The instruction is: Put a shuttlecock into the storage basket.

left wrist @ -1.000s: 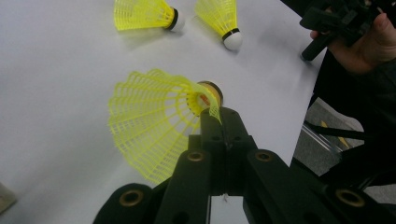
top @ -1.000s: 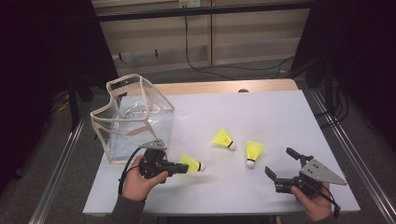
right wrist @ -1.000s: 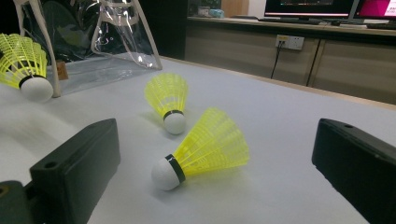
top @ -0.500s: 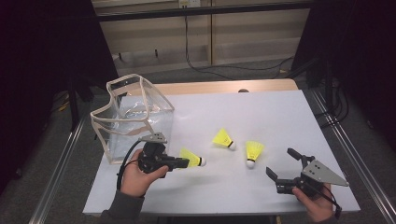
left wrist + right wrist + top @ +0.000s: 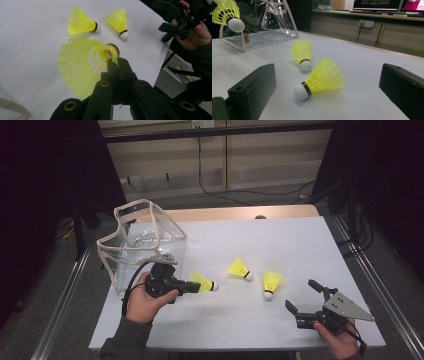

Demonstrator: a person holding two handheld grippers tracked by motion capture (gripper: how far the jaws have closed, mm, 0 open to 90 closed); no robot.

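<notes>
So the left gripper [image 5: 192,286] has its jaws clamped tight on the skirt of a yellow shuttlecock [image 5: 202,283], lifted a bit off the desk [image 5: 280,240] near the front-left corner, cork pointing toward the middle. The clear pouch [image 5: 142,245] sits right beside it at the left edge, mouth open upward. My guess is the step in hand is dropping that shuttlecock into the pouch.

To do it well, I'd lift higher first so the skirt clears the pouch's rim, then swing over the opening and let go only once the cork is well inside. That thin plastic wall looks floppy, so bumping it could tip or shove it.

The right gripper [image 5: 306,302] hangs wide open with nothing in it by the front-right corner, with two more shuttlecocks [image 5: 265,283] lying near mid-desk.
</notes>
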